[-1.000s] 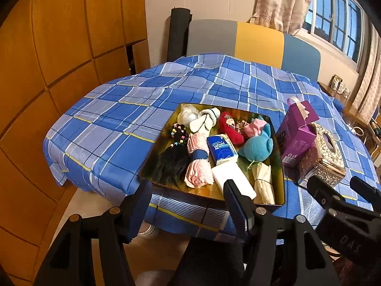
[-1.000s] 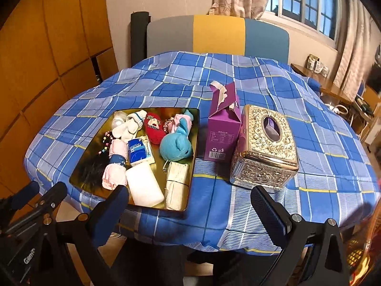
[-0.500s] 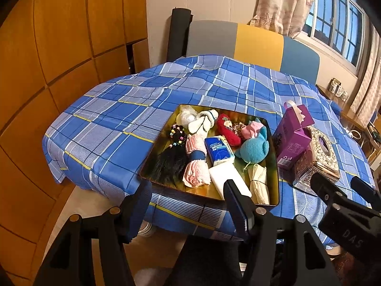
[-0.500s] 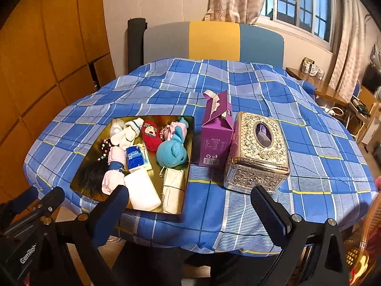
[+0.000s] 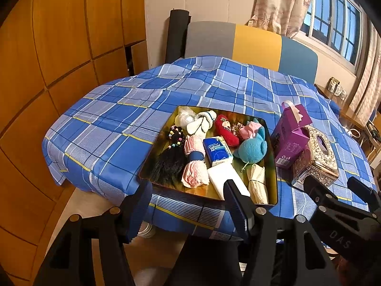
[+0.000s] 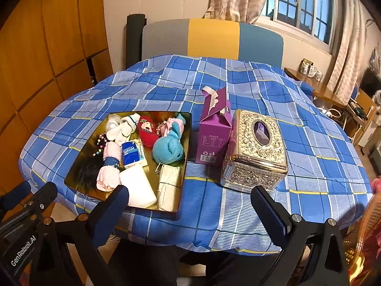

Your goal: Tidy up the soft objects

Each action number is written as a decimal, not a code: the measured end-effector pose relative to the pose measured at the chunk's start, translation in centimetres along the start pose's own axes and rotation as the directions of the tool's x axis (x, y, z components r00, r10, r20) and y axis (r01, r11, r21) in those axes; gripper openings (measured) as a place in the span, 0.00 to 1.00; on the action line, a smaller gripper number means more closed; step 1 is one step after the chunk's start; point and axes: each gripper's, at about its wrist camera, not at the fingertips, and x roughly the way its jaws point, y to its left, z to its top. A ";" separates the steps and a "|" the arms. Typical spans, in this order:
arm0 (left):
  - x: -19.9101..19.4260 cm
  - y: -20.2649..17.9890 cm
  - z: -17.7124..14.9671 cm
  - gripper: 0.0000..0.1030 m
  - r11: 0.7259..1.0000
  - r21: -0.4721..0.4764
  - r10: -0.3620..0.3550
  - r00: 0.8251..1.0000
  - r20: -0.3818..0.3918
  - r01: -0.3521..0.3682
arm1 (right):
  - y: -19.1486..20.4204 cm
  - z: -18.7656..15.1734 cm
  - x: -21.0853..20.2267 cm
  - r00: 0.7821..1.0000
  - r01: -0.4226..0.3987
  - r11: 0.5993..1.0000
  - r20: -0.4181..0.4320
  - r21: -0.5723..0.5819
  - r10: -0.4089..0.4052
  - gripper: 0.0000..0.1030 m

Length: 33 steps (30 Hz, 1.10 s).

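On the blue plaid cloth [image 6: 238,214] that covers the surface, a golden tray [image 6: 183,166] sits toward the left and holds the soft things. At its left edge lies a black hair piece with coloured beads [image 6: 89,166]. Next to it lie a pink rolled cloth with a blue band [image 6: 109,164] and white socks [image 6: 123,128]. Then come a blue tissue pack [image 6: 132,155], a white packet [image 6: 139,186], a red pouch [image 6: 147,131], a teal plush toy [image 6: 169,147] and a cream bundle [image 6: 169,186]. Just right of the tray stands a purple carton [image 6: 213,133], touching an ornate silver tissue box [image 6: 254,152].

The left tongs [image 5: 188,202] hover at the near edge of the tray, jaws apart, holding nothing. The right tongs [image 6: 190,205] hang over the near cloth, also spread wide and empty.
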 end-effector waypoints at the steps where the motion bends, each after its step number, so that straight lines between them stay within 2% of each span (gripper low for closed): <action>1: 0.0 0.0 0.0 0.61 1.000 0.001 0.000 1.000 0.000 0.000 | 0.0 0.0 0.0 1.000 0.000 1.000 0.000 0.001 0.000 1.00; 33: 0.4 -0.4 -0.4 0.61 1.000 0.009 -0.012 1.000 -0.013 0.012 | -0.5 0.1 0.3 1.000 0.014 1.000 0.001 0.016 -0.014 1.00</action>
